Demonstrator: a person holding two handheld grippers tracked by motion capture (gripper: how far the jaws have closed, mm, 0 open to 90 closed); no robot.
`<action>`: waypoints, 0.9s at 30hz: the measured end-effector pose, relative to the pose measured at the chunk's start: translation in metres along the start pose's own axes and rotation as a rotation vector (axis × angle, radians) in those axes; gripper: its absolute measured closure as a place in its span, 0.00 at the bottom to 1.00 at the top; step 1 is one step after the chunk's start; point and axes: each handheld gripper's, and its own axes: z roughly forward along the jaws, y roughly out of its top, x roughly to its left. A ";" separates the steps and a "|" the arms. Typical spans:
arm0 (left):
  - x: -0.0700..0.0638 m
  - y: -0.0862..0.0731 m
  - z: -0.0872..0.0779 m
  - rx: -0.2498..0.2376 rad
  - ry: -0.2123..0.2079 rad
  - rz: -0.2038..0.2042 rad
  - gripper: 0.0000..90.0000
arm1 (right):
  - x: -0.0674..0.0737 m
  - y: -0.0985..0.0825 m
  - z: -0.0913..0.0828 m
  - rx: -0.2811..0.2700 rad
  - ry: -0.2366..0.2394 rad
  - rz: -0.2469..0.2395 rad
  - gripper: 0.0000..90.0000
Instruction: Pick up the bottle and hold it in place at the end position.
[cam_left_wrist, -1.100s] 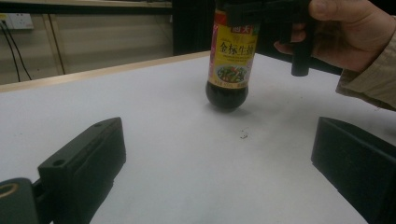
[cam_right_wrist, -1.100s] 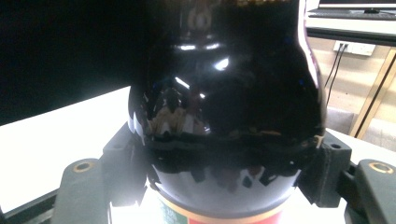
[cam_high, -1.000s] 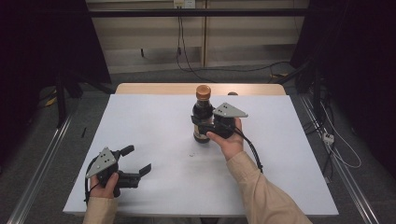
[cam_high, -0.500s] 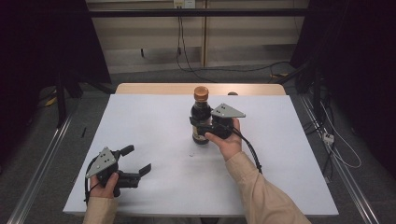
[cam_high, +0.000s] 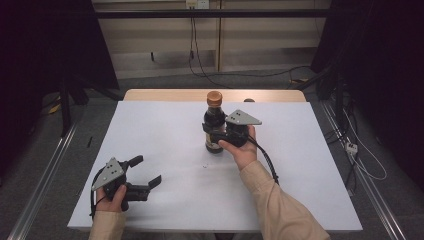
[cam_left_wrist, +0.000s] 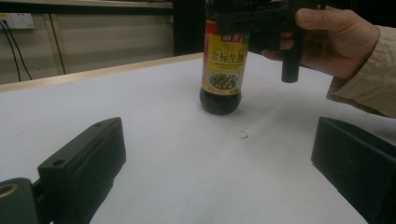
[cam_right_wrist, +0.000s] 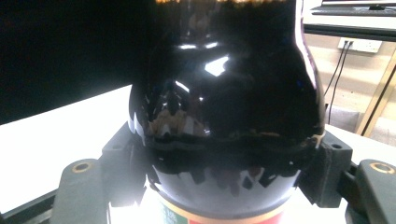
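Glossy dark bottle (cam_high: 214, 127) with paper label, on matt white table (cam_high: 165, 130).

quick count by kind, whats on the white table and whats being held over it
dark glass sauce bottle with an orange cap and yellow label: 1
black two-jaw handheld tools: 2, the left tool open near the front edge, the right tool clamped on the bottle
small pale speck on the table: 1
total: 4

Lab-like room, dark curtains (cam_high: 45, 45), floor cables (cam_high: 235, 75), white worktable (cam_high: 165, 130)
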 end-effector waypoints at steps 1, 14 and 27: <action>0.000 0.000 0.000 0.001 0.000 0.001 0.03 | 0.000 0.000 0.000 0.000 0.001 -0.001 0.31; -0.001 -0.001 0.001 0.009 -0.002 -0.004 0.03 | -0.001 0.000 -0.003 0.022 0.009 0.009 0.31; -0.001 0.001 0.003 0.004 -0.005 -0.006 0.03 | -0.002 -0.001 -0.004 0.029 0.008 0.030 0.30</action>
